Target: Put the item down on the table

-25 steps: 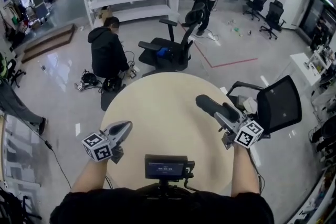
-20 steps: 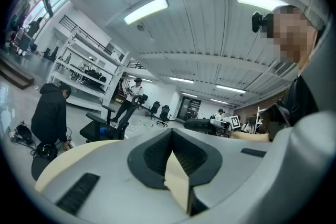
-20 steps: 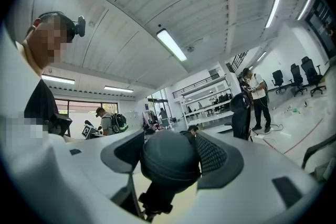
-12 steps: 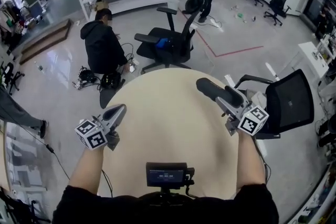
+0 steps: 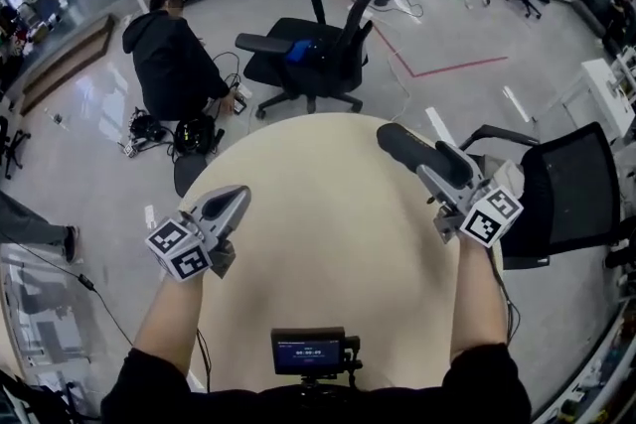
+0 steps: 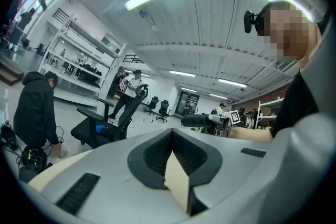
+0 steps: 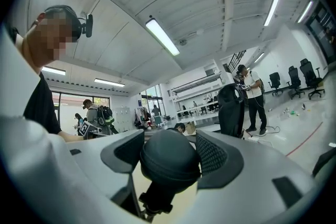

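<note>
The right gripper [image 5: 445,176] is closed on a dark oblong case [image 5: 407,146]. Its jaws stand wide and its pads press on the two sides of the case near one end. The rest of the case sticks out forward over the far right part of the round beige table [image 5: 318,243]. It seems to hang above the top, not resting on it. In the right gripper view the rounded end fills the gap between the jaws, and a small pull, maybe of a zip, hangs under it.

The left gripper [image 5: 227,207] has its jaws together with nothing between them, near the table's left edge.

I judge the case to be light, with a rather stiff and smooth shell. Its round form may roll or slip. A grip across the narrow width, closer to the middle, would balance it better.
</note>
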Available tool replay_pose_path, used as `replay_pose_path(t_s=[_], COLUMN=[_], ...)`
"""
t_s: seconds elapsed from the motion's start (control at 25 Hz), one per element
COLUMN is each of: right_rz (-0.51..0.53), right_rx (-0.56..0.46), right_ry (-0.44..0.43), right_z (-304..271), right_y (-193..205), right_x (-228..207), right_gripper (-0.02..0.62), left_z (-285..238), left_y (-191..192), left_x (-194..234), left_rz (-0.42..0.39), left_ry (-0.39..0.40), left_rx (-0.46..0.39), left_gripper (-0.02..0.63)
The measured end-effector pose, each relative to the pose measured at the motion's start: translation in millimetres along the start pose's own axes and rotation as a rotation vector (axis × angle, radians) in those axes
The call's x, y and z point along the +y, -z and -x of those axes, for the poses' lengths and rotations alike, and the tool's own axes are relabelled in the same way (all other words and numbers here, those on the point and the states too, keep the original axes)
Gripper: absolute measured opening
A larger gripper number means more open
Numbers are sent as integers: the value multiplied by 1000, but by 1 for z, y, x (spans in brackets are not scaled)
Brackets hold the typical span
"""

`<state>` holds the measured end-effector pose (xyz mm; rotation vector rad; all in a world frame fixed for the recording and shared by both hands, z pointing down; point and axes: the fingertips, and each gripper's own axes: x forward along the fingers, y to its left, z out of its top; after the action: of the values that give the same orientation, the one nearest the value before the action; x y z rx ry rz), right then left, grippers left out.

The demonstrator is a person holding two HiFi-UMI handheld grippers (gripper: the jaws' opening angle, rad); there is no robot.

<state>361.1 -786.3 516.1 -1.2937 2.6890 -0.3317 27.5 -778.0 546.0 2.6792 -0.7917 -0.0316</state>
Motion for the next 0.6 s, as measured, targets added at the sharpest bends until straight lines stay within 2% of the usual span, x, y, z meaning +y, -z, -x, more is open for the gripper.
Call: replay_pose_path(t_s=[0.16, 0.36, 0.6], right_rz=[18, 48, 95], right_rx=[29, 70, 131], right_ry=[-9, -24, -33], right_z=[-33, -70, -110], right_y=[28, 65, 95], right_x=[-27, -60, -86], right_gripper=[316, 316, 316], left_z=[-24, -44, -52], left_y=[33, 71, 75], left_x=[24, 40, 45], left_rz=[11, -16, -29], left_ry=[4, 23, 62], left_rx=[10, 47, 22], left_gripper=[0, 0, 0])
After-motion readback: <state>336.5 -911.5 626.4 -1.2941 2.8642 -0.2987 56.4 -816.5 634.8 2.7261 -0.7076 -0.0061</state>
